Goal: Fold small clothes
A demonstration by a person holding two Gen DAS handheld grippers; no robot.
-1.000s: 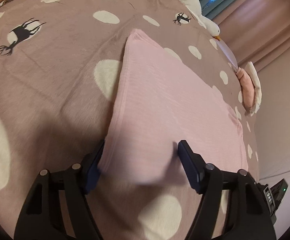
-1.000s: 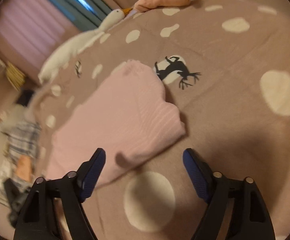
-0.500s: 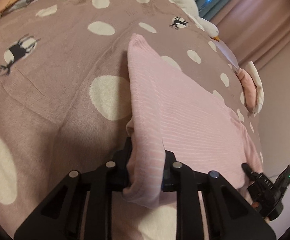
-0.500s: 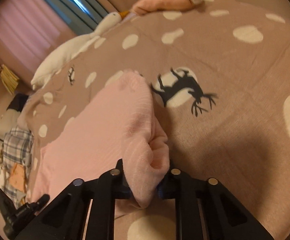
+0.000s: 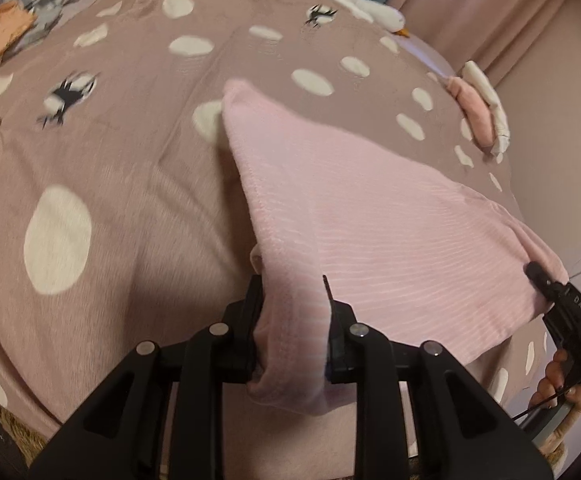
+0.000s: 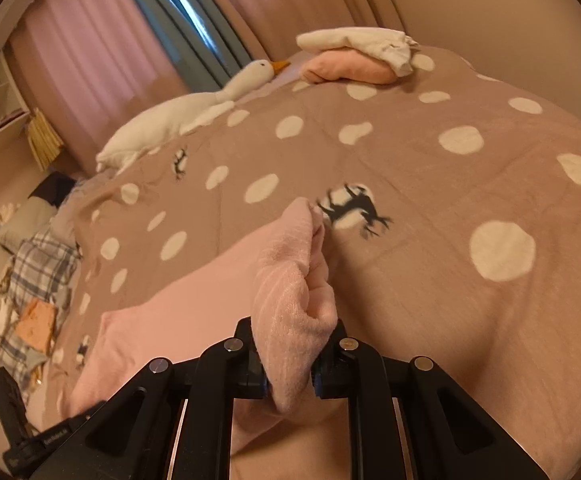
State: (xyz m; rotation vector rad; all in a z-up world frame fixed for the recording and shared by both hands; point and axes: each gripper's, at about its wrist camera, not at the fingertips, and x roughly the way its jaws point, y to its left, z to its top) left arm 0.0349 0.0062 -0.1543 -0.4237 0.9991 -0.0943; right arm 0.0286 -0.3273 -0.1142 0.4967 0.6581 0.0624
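Between each gripper's jaws sits a pinched corner of the pink garment: left gripper easing open slightly, right gripper clamped. Carry both corners level and forward over the bed to the far edge, cloth kept taut

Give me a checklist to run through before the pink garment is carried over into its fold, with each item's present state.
1. Left gripper has cloth between its pads: ok, though its jaws are opening slightly.
2. Right gripper clamped on the pink garment: ok.
3. Near edge lifted off the bedspread: ok.
4. Far end of the garment lying flat: cannot tell, blurred.
5. Landing area beyond the garment free of the toy goose and the stacked clothes: ok, both lie well away.
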